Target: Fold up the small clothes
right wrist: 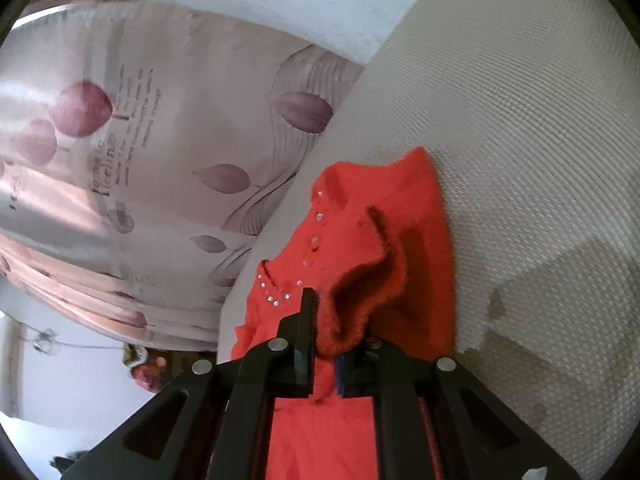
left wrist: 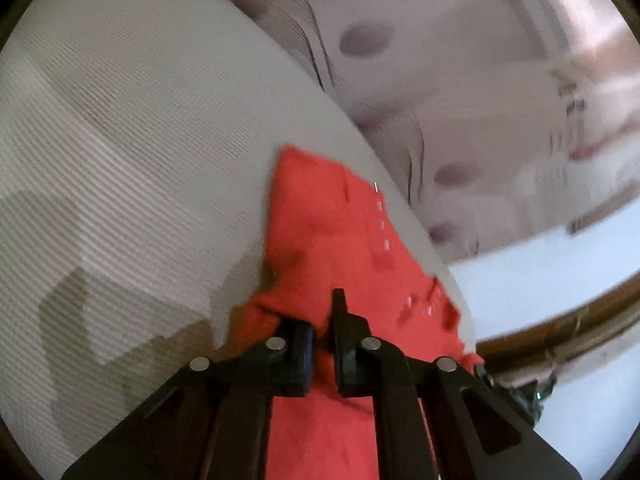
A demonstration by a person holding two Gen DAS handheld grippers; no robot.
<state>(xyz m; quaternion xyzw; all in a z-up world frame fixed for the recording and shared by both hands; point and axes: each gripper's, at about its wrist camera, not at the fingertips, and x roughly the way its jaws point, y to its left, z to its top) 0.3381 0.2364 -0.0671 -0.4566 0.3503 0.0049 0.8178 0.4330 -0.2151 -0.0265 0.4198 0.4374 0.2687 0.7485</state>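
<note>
A small red fuzzy garment (left wrist: 336, 232) with small rhinestones lies on a white ribbed cloth surface (left wrist: 120, 140). My left gripper (left wrist: 323, 320) is shut on a bunched edge of it, and red cloth runs back between the jaws. In the right wrist view the same red garment (right wrist: 360, 248) shows a line of rhinestones near its neckline. My right gripper (right wrist: 340, 328) is shut on a raised fold of the garment that curls up between the jaws. The right-hand finger is partly hidden by the fold.
The white surface's (right wrist: 520, 120) edge runs diagonally through both views, close to the garment. Beyond it hangs a pink curtain (right wrist: 160, 140) with a leaf print (left wrist: 400, 60). A wooden rail (left wrist: 560, 320) and a pale wall lie at the right of the left wrist view.
</note>
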